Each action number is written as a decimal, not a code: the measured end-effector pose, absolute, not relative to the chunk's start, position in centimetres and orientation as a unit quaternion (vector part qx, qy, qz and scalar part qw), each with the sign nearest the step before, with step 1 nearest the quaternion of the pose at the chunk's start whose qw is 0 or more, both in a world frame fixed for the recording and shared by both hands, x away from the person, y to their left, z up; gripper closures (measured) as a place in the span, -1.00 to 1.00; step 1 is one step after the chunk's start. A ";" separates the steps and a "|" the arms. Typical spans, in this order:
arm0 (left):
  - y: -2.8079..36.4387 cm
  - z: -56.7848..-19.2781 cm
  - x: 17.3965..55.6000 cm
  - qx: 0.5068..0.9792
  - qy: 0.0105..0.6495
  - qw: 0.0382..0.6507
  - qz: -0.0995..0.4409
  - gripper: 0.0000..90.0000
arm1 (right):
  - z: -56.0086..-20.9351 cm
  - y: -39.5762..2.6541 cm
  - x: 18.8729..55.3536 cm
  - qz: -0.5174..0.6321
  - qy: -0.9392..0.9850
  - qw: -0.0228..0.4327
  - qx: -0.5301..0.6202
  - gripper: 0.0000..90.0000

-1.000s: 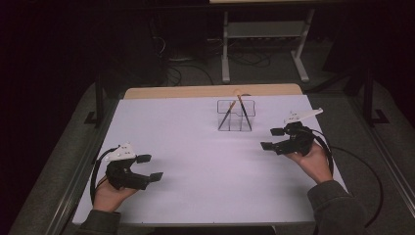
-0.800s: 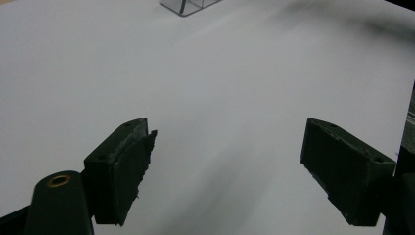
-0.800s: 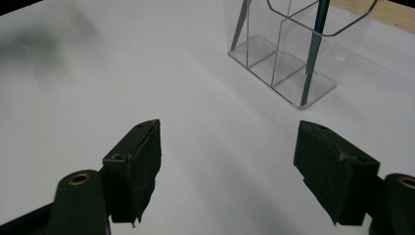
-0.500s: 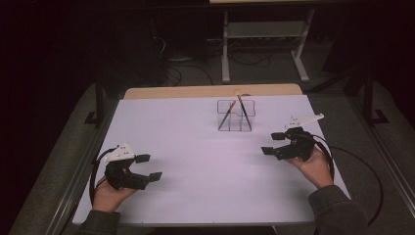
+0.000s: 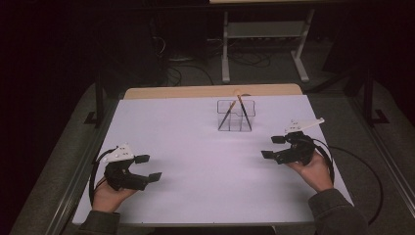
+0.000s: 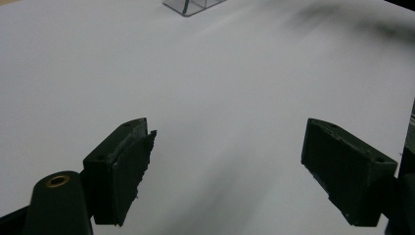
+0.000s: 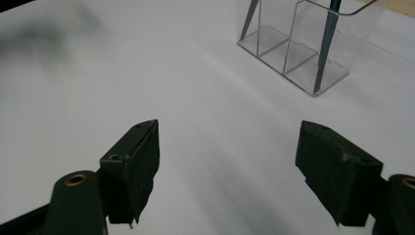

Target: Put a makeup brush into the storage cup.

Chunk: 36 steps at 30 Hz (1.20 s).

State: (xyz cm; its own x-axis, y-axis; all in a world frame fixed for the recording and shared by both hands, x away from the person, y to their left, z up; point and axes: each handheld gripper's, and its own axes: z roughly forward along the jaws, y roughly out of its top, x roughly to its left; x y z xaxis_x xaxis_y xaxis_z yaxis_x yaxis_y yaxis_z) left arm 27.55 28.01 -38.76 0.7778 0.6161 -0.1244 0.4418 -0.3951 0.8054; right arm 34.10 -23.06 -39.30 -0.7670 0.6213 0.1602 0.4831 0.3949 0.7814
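High view: left gripper (image 5: 147, 168) and right gripper (image 5: 273, 147) rest near opposite tabletop (image 5: 195, 147) edges, fingers spread, grasping nothing; clear holder (image 5: 236, 115) with two pencils (image 5: 243, 111) stands between them, farther back. Left gripper view: fingers (image 6: 122, 171) released wide over bare white surface, holder far ahead. Right gripper view: fingers (image 7: 132, 166) released wide, empty; holder near, ahead to the right.

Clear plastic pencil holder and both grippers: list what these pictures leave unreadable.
- Clear plastic pencil holder: top cut off by the right gripper view's upper edge; only a bottom corner enters the left gripper view.
- Two dark pencils leaning inside it: tips and ends cut off in the right gripper view, too small in the high view.
- Left gripper and right gripper: open, empty; dark bodies blur together in the dim high view.
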 end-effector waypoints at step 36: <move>27.6 -39.1 27.3 0.832 0.316 0.444 0.101 -0.61 | -40.4 -23.7 30.4 0.458 0.821 0.081 0.332 -0.56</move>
State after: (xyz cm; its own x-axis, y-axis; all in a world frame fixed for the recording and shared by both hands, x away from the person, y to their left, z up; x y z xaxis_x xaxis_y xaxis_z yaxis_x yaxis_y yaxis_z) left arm 27.27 27.63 -39.11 0.7798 0.6157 -0.1134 0.4368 -0.4054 0.8030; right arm 30.37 -23.73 -40.42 -0.7670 0.6185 0.1707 0.4703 0.3610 0.8053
